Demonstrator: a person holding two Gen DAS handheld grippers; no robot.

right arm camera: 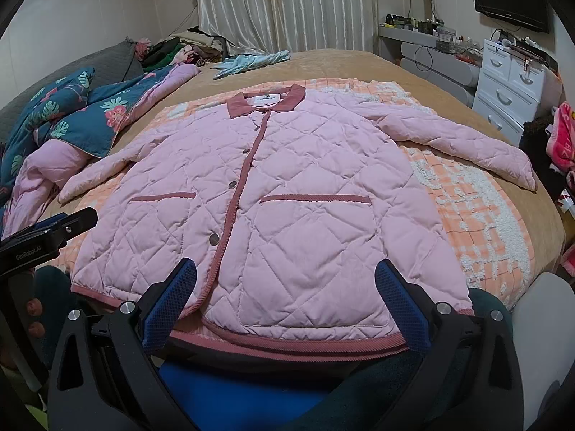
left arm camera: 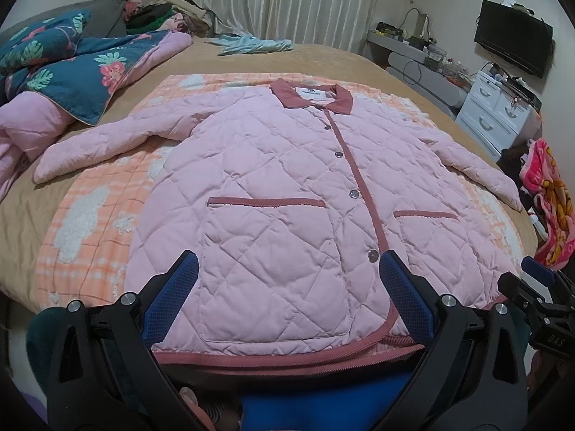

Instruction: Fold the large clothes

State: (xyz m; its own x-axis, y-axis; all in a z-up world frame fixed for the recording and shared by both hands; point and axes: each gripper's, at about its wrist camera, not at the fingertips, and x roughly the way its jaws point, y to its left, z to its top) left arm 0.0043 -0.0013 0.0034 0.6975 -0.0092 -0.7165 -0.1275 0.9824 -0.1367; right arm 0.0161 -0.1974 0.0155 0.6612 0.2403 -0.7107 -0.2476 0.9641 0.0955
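A pink quilted jacket (left arm camera: 280,186) with a dark pink collar and trim lies flat, front up and buttoned, on an orange checked blanket (left arm camera: 90,222) on the bed; it also shows in the right wrist view (right arm camera: 287,194). Both sleeves are spread out to the sides. My left gripper (left arm camera: 287,269) is open and empty, above the hem over the left pocket. My right gripper (right arm camera: 285,276) is open and empty, above the hem over the right pocket. The right gripper shows at the left view's right edge (left arm camera: 539,287), the left gripper at the right view's left edge (right arm camera: 54,230).
A blue floral quilt (left arm camera: 72,68) and a pink duvet lie bunched at the bed's left. A light blue garment (left arm camera: 251,43) lies at the far end. A white drawer unit (left arm camera: 496,111), a cluttered shelf and a wall screen stand on the right. Bright clothes (left arm camera: 550,201) hang beside the bed's right edge.
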